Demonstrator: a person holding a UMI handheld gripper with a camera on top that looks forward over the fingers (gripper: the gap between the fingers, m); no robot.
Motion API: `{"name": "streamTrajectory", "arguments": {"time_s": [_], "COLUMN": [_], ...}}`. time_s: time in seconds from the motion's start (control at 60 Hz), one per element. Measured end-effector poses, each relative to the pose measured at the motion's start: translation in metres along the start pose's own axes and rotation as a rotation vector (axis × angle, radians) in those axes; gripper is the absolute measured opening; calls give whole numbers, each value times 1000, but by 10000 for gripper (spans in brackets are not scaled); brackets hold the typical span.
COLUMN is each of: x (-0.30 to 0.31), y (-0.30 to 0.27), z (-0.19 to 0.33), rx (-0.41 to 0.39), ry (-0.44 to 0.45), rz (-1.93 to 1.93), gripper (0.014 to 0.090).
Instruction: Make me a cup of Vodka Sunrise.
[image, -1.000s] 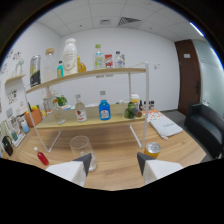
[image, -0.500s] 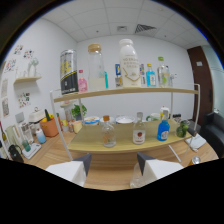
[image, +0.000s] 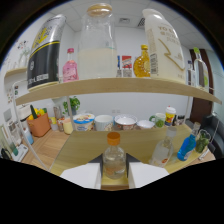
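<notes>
A pale wooden two-tier shelf (image: 125, 86) fills the view. On its upper board stand a tall clear glass jar (image: 98, 42) half full of white liquid, a cream carton-shaped jug (image: 162, 42) and a black-and-silver can (image: 44, 52). Round tubs (image: 103, 121) line the lower board. A small clear bottle with an orange cap (image: 114, 158) stands on that board between the white claw (image: 115, 172) fingers; whether they press it I cannot tell.
</notes>
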Motion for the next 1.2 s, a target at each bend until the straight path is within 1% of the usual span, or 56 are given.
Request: {"name": "streamTrajectory", "arguments": {"time_s": [0.133,0.25,0.4,0.5,0.567,0.617,0.667,0.817,0.9,1.017,1.2], "x": [2,-2,-9,-15,-18,-21,-21,-26,-26,-21,-15], "y": [0,-5,-28,-27,-15,0,16,66,83,107,149], "z": [-3,-14,-51,-80,-97,-108,-116,-125,-114,-86,-46], "rx": [6,15,84,106,96,75,59,-9,-22,-54,-136], "ry": [13,-7,-46,-72,-85,-95,-91,-95,-82,-53,-14], "rz": [-28,-33,-39,-24,-8,-5,-6,32,37,53,53], "gripper": [359,350,348,346,347,345,346,345,345,344,345]}}
